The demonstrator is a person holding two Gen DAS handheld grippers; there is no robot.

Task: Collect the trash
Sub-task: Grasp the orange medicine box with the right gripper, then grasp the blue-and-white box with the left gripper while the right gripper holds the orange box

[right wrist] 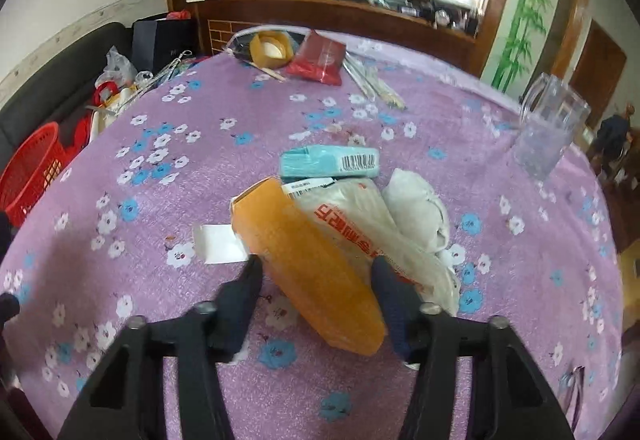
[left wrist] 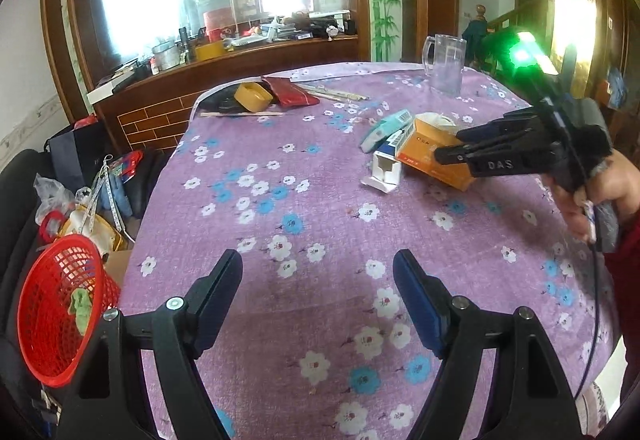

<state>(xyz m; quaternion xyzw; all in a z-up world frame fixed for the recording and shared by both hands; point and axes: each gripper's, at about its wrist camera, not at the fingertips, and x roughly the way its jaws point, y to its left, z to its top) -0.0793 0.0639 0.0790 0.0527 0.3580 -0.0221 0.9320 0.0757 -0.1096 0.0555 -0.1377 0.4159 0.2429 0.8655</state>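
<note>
A round table (left wrist: 320, 176) under a purple cloth printed with white and blue flowers is filling most of what I am seeing, with a wooden counter and a big glass partition behind it.

Off the table's left edge, down by a dark sofa, a red mesh basket (left wrist: 56, 316) is standing tilted toward me, with a scrap of green (left wrist: 81, 306) lying inside it. My left gripper (left wrist: 318, 272) is hanging over bare cloth near the table's front edge, its two fingers standing well apart with nothing between them.

Moving right along the far side, a yellow tape roll (left wrist: 251, 96) is sitting beside a red pouch (left wrist: 290, 91), with a few thin sticks (left wrist: 340, 93) next to that.

Closer in, right of centre, the trash is lying in a loose heap: a white open-ended carton (left wrist: 386, 170), a teal box (right wrist: 330, 161) with a barcode, an orange box (right wrist: 308, 260), a white plastic wrapper with red lettering (right wrist: 352, 224) and a crumpled white wad (right wrist: 418, 208).

My right gripper (right wrist: 316, 272) is reaching into that heap. Its fingers are sitting on either side of the orange box, which is lying tilted between them; the right pad looks to be against the box, but I cannot tell whether the left one is touching. My hand (left wrist: 600, 200) is wrapping the handle.

Furthest right, a clear plastic mug (left wrist: 444, 62) is standing upright near the table's far edge.
</note>
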